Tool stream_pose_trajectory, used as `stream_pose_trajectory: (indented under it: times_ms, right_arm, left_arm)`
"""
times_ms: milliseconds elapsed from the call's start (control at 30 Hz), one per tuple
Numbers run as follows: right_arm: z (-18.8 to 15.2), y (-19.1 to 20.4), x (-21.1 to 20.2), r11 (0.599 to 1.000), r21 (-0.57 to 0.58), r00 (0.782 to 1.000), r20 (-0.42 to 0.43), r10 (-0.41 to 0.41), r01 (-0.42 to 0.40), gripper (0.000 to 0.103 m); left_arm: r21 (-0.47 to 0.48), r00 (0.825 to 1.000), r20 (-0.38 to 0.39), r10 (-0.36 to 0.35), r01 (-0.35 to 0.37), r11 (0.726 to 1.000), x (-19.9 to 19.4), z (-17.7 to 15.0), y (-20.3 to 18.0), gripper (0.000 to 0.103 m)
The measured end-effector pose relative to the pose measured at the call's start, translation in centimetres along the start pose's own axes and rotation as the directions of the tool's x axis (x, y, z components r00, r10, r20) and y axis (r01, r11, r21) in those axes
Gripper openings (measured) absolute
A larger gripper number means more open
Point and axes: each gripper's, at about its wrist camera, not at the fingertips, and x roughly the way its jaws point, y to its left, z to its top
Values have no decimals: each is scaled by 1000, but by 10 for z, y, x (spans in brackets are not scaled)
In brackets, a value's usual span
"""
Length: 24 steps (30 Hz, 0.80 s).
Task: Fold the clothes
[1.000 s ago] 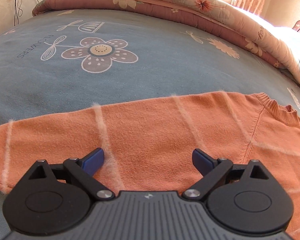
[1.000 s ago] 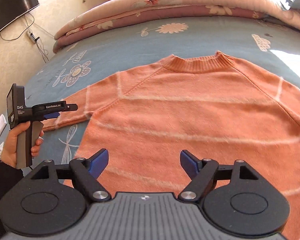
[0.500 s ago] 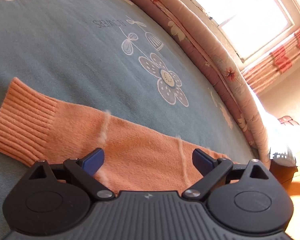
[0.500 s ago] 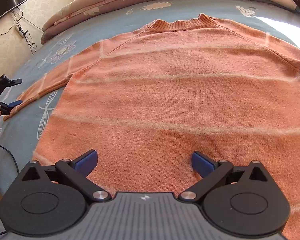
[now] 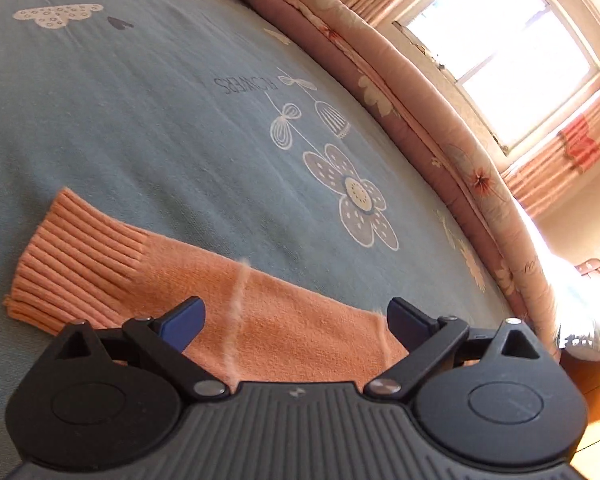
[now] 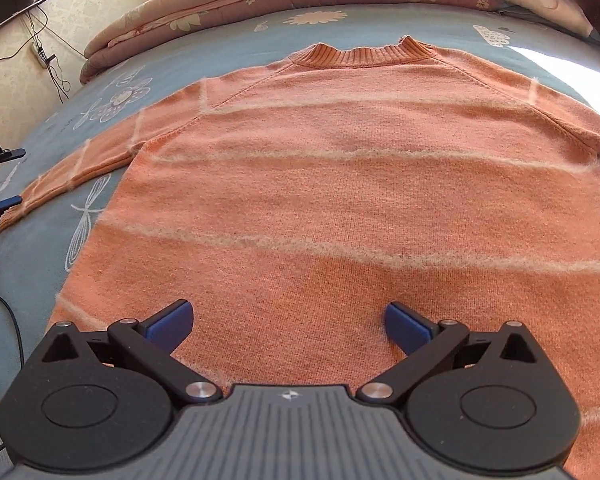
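Two tongs are over one orange sweater [image 6: 340, 200], which lies spread flat on the blue flower-print bed cover [image 5: 140, 100], its ribbed collar [image 6: 360, 54] toward the rolled floral quilt [image 6: 220, 4] at the far edge of the bed. Pale fuzzy stripes cross the sweater's body and sleeves.

Measured from the sweater, the right tongs [image 6: 288, 324] hang low above the lower part of its body, near the hem, with the jaws spread as wide as they go and the blue pads [image 6: 168, 322] standing well apart. Nothing is pinched between them; the knit only shows through the gap.

At the sweater's outstretched sleeve [image 5: 260, 312], the left tongs [image 5: 296, 320] are also wide open and empty, poised just over the fabric a little way in from the ribbed cuff [image 5: 76, 260]. The cuff lies flat on the bed cover, to the left of the tongs in the left wrist view. Whether the pads touch the sleeve cannot be told. In the right wrist view the same tongs [image 6: 4, 184] appear at the sleeve's end, at the picture's left edge.

Beyond the sweater, past the quilt, a bright window [image 5: 500, 60] with striped curtains [image 5: 572, 160] is seen.
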Motion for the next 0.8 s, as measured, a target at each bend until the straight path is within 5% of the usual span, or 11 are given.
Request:
stream_pose_trajectory:
  times_ms: [100, 200, 233, 367, 433, 633, 700, 733, 800]
  right_arm:
    - [-3, 0, -1, 1000, 2, 1000, 11, -1, 1, 103]
    - [-7, 1, -2, 1000, -10, 1000, 23, -4, 4, 103]
    - [-7, 1, -2, 1000, -15, 1000, 26, -4, 5, 103]
    - [-9, 3, -1, 1000, -18, 999, 39, -14, 15, 103]
    - [-9, 5, 0, 999, -20, 999, 42, -27, 28, 103]
    - [-11, 16, 5, 992, -90, 996, 35, -83, 86, 103]
    - [-12, 19, 6, 990, -103, 995, 34, -97, 100, 103]
    - [-12, 20, 6, 988, -110, 994, 32, -103, 105, 103]
    - [-9, 23, 4, 987, -112, 993, 22, -114, 116, 103]
  left_arm:
    - [86, 988, 56, 147, -151, 985, 6, -2, -13, 97]
    - [17, 934, 146, 327, -333, 943, -6, -2, -12, 97]
    - [-8, 928, 159, 337, -341, 940, -11, -1, -11, 97]
    - [43, 983, 81, 165, -169, 985, -14, -2, -21, 98]
    - [159, 987, 31, 159, -162, 974, -1, -11, -47, 98]
    - [515, 934, 108, 342, -347, 784, 38, -55, -123, 99]
    - [541, 891, 142, 430, -434, 721, 47, -58, -122, 100]
    - [521, 865, 161, 476, -484, 703, 47, -56, -116, 102]
    - [447, 861, 152, 485, -497, 743, 38, -45, -101, 103]
